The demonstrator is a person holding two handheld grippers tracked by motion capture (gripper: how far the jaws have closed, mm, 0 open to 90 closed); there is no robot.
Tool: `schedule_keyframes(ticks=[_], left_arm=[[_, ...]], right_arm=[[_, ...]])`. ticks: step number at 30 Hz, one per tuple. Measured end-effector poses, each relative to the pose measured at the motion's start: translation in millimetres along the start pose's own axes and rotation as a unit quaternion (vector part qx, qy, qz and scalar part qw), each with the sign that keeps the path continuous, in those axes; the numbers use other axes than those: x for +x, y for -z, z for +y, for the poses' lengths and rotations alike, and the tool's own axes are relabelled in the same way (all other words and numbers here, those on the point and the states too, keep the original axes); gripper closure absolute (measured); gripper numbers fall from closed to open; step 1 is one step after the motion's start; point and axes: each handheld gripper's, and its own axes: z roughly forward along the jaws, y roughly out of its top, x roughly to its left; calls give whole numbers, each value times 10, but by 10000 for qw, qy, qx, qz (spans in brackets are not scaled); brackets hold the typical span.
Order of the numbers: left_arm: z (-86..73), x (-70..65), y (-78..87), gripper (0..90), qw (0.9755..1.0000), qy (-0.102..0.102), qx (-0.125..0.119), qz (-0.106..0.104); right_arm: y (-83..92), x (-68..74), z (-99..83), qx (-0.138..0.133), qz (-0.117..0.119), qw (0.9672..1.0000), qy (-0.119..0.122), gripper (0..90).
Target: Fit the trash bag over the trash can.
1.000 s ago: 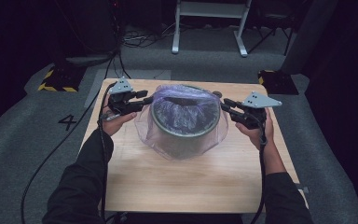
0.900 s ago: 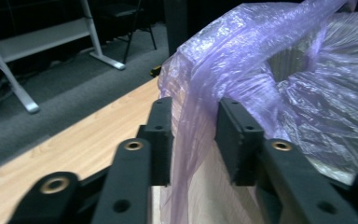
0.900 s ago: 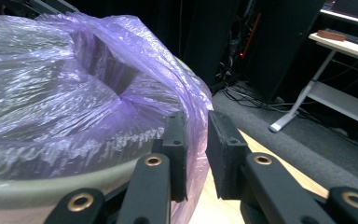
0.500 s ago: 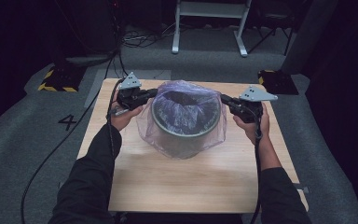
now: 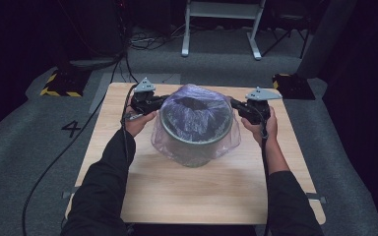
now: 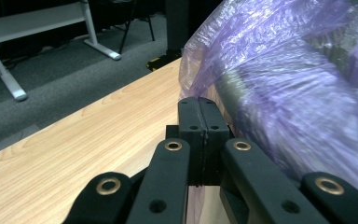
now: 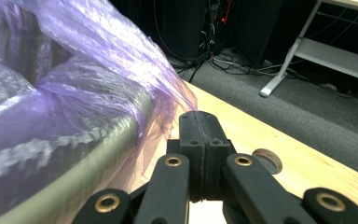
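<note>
1. Translucent purple plastic bag [image 5: 195,118], crinkled and glossy.
2. Grey-green bin [image 5: 197,142] under it, pale rim.
3. Light wood-grain table [image 5: 202,187].
4. Black gripper jaws, brass-coloured rivets.
5. Grey carpet [image 5: 24,147]; yellow-and-black striped block [image 5: 59,84].

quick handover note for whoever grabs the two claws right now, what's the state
Left claw: shut, pinching the edge of the purple plastic bag at the bin's left side.
Right claw: shut, with the bag's film at its jaws on the right side.
Grey round bin: stands mid-table on the wooden table, with the bag lining it and its rim folded down over the outside.
Done: bag is in and spread over the rim.
Left: likely pull the film further down evenly, then release both sides.
</note>
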Motion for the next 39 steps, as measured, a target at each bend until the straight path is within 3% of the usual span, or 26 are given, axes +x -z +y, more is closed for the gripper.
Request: schedule_keyframes(ticks=[5, 11, 16, 18, 20, 27, 31, 34, 39], left_arm=[[-12, 35, -63, 897, 9998, 187, -88, -12], [-57, 75, -130, 898, 9995, 246, 185, -10], [-132, 76, -224, 898, 9981, 332, 522, 1], [-182, 93, -253, 898, 9968, 420, 681, 23], [-243, 99, -248, 897, 9965, 414, 729, 51], [-470, 106, -13, 846, 9968, 585, 550, -11], [-667, 128, 185, 843, 9964, 645, 541, 136], [-816, 160, 339, 854, 9958, 723, 526, 217], [-895, 135, 579, 799, 9964, 748, 262, 316]], right_arm=[[-123, -41, -13, 87, -39, 9998, -181, 900], [-294, -38, -36, 553, 121, 9979, -325, 900], [-403, -30, -115, 962, 219, 9942, -420, 900], [-447, -41, -158, 1132, 392, 9914, -519, 900], [-459, -31, -206, 1236, 365, 9906, -451, 900], [-336, -117, -409, 1067, 447, 9910, -678, 885], [-232, -142, -557, 1047, 421, 9915, -644, 866], [-164, -179, -671, 1020, 433, 9910, -758, 870], [-112, -225, -791, 1001, 463, 9899, -888, 854]])
